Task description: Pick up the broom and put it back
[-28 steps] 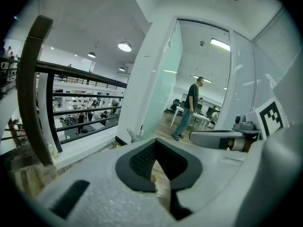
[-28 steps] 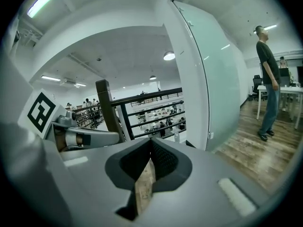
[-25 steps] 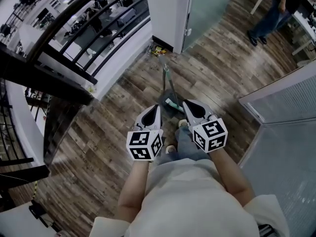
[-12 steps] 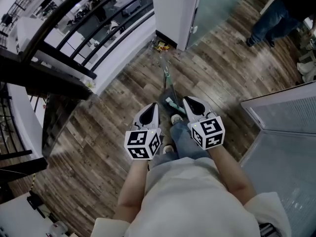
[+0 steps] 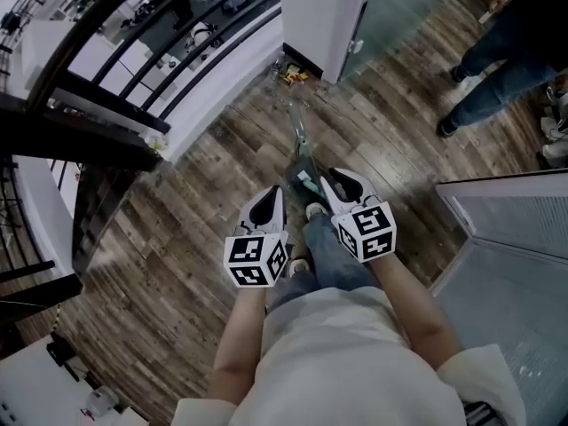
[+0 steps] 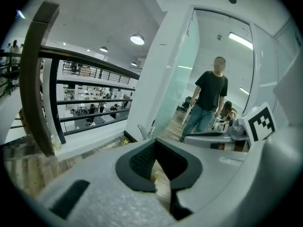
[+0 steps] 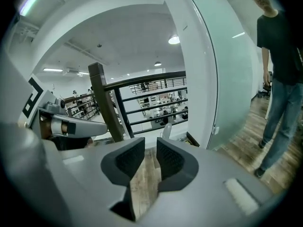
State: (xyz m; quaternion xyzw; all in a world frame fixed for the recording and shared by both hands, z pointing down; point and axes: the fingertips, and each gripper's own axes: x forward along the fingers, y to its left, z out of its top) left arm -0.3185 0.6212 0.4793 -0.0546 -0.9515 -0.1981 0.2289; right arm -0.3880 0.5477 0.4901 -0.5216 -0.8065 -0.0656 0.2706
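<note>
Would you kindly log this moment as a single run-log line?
broom: on floor, untouched | left claw: shut, empty | right claw: just been opening, nothing between

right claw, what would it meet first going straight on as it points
The right claw would probably meet the broom handle first; depth is unclear. Its jaws have just been opening, nothing between them.

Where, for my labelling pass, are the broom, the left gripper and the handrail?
broom (image 5: 307,182): head view, on its teal-banded head end.
left gripper (image 5: 275,193): head view, at its closed fingertips.
handrail (image 6: 30,79): left gripper view, on the curved wooden rail.
</note>
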